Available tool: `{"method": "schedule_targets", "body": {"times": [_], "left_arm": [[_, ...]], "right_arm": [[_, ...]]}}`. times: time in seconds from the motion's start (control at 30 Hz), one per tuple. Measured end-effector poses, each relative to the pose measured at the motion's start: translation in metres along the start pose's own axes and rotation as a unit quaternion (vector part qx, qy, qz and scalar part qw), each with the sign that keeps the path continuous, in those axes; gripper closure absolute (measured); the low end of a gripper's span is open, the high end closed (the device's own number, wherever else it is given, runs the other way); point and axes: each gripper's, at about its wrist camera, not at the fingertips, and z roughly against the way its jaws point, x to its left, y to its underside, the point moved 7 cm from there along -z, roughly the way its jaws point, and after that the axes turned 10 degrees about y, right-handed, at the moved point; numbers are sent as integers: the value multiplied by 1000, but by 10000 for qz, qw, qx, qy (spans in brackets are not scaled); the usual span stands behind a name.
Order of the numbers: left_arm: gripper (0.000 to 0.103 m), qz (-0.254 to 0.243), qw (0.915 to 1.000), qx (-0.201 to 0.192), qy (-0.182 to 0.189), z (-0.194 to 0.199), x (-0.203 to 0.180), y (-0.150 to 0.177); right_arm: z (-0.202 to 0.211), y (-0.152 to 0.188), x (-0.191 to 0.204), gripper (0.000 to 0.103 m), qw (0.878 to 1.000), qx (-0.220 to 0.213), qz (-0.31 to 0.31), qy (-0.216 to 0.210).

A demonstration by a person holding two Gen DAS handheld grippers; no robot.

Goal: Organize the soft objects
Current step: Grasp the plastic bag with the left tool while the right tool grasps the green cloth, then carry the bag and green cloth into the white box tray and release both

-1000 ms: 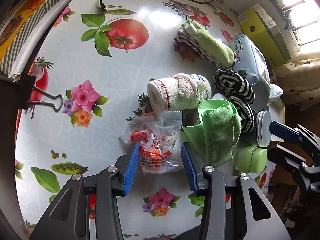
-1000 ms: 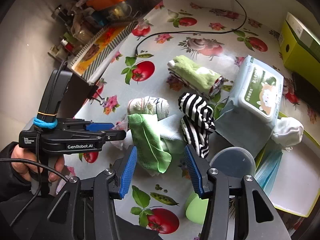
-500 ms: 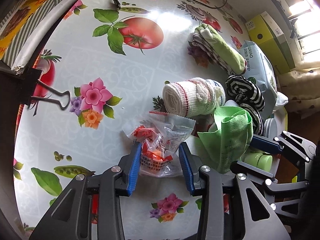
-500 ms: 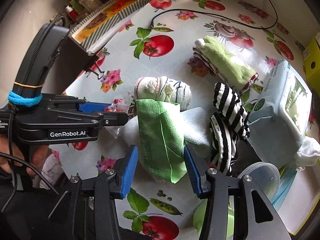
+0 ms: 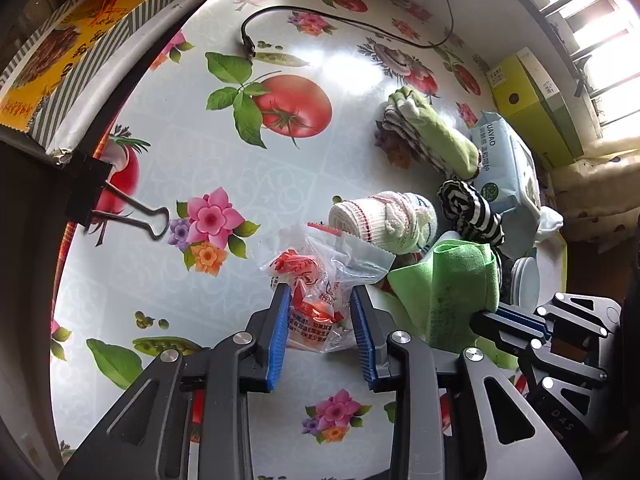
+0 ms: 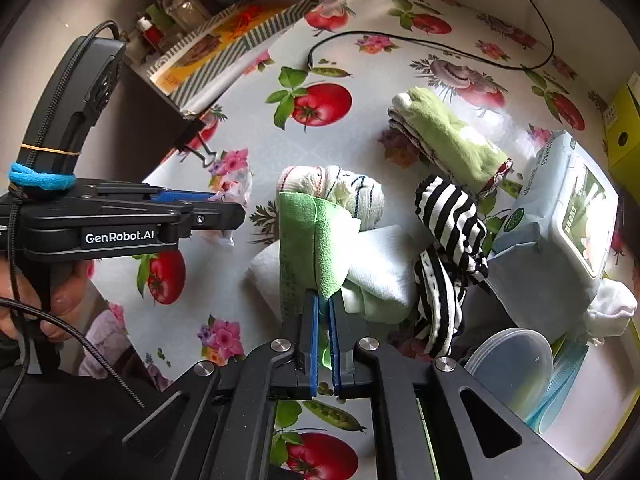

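A clear plastic bag with red contents sits between the blue pads of my left gripper. The jaws are closing and the pads touch its crumpled sides. My right gripper is shut on the lower edge of a green cloth, which drapes over white paper towel. In the left wrist view the green cloth hangs beside the right gripper. In the right wrist view the left gripper holds the bag at far left.
A rolled white towel, a black-and-white striped cloth and a folded green stack lie behind the green cloth. A wipes pack and plastic lids crowd the right. A binder clip and black cable lie on the tablecloth.
The left jaws narrowed around the plastic bag until the pads met it. The right jaws, open around the green cloth before, have shut on its edge.
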Motion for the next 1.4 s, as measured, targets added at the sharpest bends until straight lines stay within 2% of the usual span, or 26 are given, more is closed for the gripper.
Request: {"method": "schedule_targets", "body": {"times": [0.23,0.7,1.4], "left_arm": [[72,-137,9998,-146,41,15,-16,-6],[72,-732,9967,-277,226,25,-80,-26],[72,-1721,9836,0,530,0,-182,-29]], "right_arm": [[28,-2,-12,98,9989,-314,-344,-105],[85,5,-63,98,9888,-949,-1148,-43],[114,57,-144,98,9658,-1204,-2272,327]]}}
